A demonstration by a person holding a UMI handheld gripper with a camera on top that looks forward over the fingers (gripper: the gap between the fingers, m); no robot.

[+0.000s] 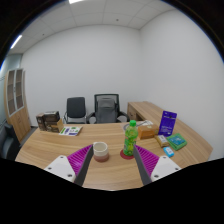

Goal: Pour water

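Note:
A green plastic bottle with a yellow-green cap stands upright on a red coaster on the wooden table. Left of it sits a small white cup on a dark red base. My gripper hovers above the table's near part, open, with nothing between its fingers. The purple pad of the left finger lies left of the cup, and that of the right finger lies just right of the bottle. Both bottle and cup stand just ahead of the fingertips, apart from them.
Further right on the table are a purple box, a green box and teal packets. A book lies at the far left side. Two black office chairs stand behind the table, a wooden shelf at the left wall.

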